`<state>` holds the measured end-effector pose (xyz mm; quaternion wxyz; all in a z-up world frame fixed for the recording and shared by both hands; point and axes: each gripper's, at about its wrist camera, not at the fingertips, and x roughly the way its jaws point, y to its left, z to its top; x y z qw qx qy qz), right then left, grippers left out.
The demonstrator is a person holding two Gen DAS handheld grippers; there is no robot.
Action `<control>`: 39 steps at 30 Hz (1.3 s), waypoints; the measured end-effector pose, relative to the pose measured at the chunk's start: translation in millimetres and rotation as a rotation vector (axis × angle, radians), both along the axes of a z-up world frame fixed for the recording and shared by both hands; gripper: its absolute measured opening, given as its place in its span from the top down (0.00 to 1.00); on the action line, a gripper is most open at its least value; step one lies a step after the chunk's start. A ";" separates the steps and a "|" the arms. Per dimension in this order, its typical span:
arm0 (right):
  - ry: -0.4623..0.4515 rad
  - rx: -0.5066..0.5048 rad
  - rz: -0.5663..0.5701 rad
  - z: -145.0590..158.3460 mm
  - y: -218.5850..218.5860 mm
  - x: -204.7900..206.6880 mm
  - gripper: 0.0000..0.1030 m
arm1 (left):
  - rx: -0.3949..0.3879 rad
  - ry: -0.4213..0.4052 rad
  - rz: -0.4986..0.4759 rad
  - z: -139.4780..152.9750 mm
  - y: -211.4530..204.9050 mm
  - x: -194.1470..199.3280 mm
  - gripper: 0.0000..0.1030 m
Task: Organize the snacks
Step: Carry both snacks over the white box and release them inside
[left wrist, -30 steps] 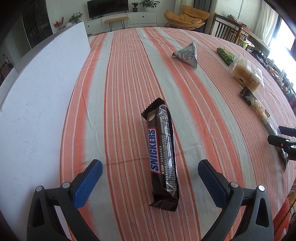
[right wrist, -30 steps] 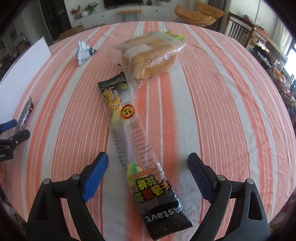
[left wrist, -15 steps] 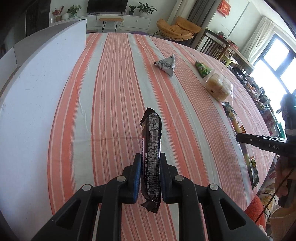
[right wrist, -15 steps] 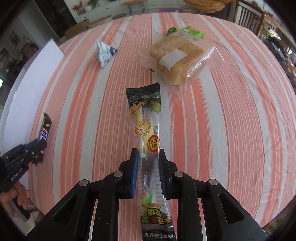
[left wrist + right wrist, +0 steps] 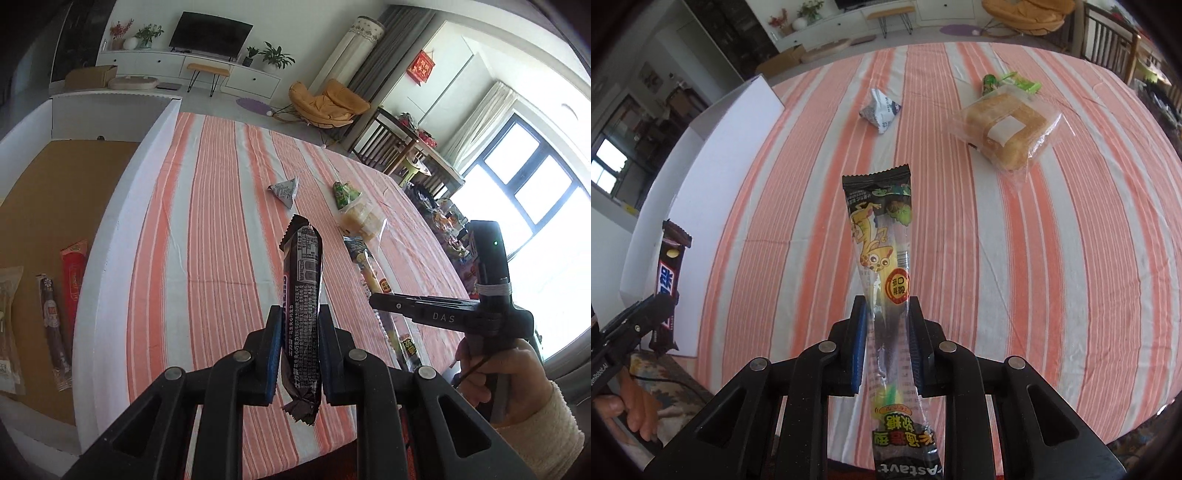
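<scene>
Above the striped tablecloth (image 5: 207,236), both grippers clamp snack packets.

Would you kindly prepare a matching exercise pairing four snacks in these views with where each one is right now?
Things:
1. dark brown chocolate bar
2. long clear gummy candy packet
3. bread in a clear plastic bag
4. red flat snack packet

Places:
A. lying on the striped tablecloth
B. clamped in the right gripper
C. inside the white box
D. clamped in the left gripper

Pairs: 1-D, 2-B, 3-A, 4-C

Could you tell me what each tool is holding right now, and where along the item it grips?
The left tool clamps the Snickers bar near its lower end; the right tool clamps the long candy packet around its middle.
</scene>
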<state>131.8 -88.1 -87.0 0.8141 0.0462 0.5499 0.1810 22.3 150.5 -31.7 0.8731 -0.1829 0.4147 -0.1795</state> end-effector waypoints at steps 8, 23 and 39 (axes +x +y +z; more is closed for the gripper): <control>0.054 0.024 0.145 3.7 66.0 -12.6 0.80 | 0.019 -0.019 0.164 26.7 98.8 -30.8 0.83; 0.053 0.397 0.333 103.0 237.9 6.9 0.79 | 0.169 0.012 0.486 13.1 233.6 -38.9 0.83; -0.211 0.247 0.277 68.8 237.9 25.9 0.33 | 0.339 -0.032 0.578 -8.5 226.7 -26.9 0.06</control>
